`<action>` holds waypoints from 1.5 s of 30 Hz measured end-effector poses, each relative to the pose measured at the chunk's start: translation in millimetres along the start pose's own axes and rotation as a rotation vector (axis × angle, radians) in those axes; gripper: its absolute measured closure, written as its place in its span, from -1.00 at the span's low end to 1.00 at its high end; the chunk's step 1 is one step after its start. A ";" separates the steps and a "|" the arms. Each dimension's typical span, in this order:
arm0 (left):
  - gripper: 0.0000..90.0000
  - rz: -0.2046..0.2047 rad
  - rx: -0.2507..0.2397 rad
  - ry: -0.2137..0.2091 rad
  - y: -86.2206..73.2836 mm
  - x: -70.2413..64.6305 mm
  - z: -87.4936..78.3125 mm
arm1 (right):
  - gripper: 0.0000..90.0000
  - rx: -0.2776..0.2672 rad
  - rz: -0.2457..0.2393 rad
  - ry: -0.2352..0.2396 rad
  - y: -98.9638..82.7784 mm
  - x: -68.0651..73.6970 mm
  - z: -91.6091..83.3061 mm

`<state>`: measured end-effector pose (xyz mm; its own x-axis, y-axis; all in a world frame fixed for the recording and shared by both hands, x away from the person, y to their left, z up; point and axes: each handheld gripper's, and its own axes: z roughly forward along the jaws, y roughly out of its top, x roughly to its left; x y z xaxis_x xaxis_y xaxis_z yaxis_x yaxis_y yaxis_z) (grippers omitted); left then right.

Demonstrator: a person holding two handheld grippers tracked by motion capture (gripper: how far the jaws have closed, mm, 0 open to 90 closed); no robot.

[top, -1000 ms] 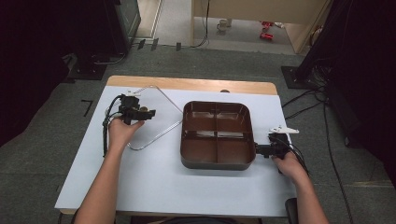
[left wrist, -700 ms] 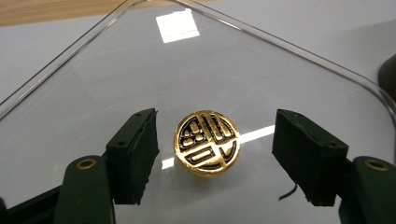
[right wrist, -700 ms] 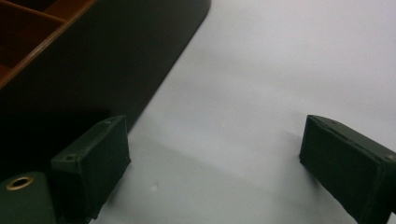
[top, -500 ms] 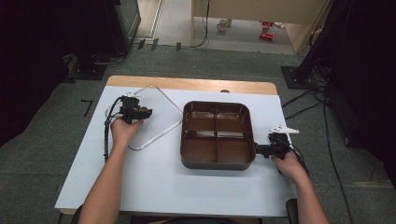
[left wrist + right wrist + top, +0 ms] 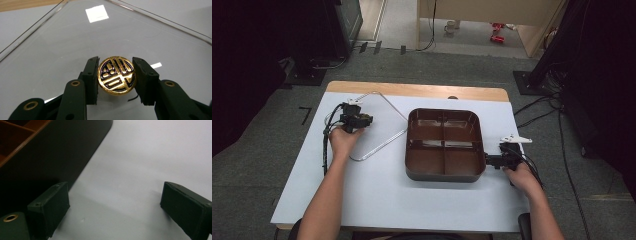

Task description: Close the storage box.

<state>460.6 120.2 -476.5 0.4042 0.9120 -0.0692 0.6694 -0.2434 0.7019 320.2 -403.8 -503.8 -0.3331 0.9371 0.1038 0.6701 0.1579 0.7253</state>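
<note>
White table (image 5: 377,200) carries the work. Left gripper (image 5: 116,76) has just been closing; its 2 fingers (image 5: 91,77) now clamp the gold round knob (image 5: 117,75) from both sides, on the clear glass lid (image 5: 374,127) lying flat. Right gripper (image 5: 113,207) fingers stand apart over bare table, just beside the brown 4-compartment tray (image 5: 444,172).

Glossy clear glass lid (image 5: 62,40); shiny gold metal knob (image 5: 116,75); matt black tongs (image 5: 116,83).

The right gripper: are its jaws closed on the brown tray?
No, the right gripper has its jaws wide apart over bare table, beside the brown tray.
</note>
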 end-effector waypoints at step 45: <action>0.32 0.089 -0.118 -0.148 51.3 -46.5 -111.7 | -0.83 -0.001 0.006 0.007 -0.1 -0.8 -0.3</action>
<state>406.5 102.2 -358.0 0.5513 0.8283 -0.1004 0.5531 -0.2727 0.7872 320.2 -404.6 -503.7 -0.3338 0.9359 0.1125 0.6712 0.1523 0.7254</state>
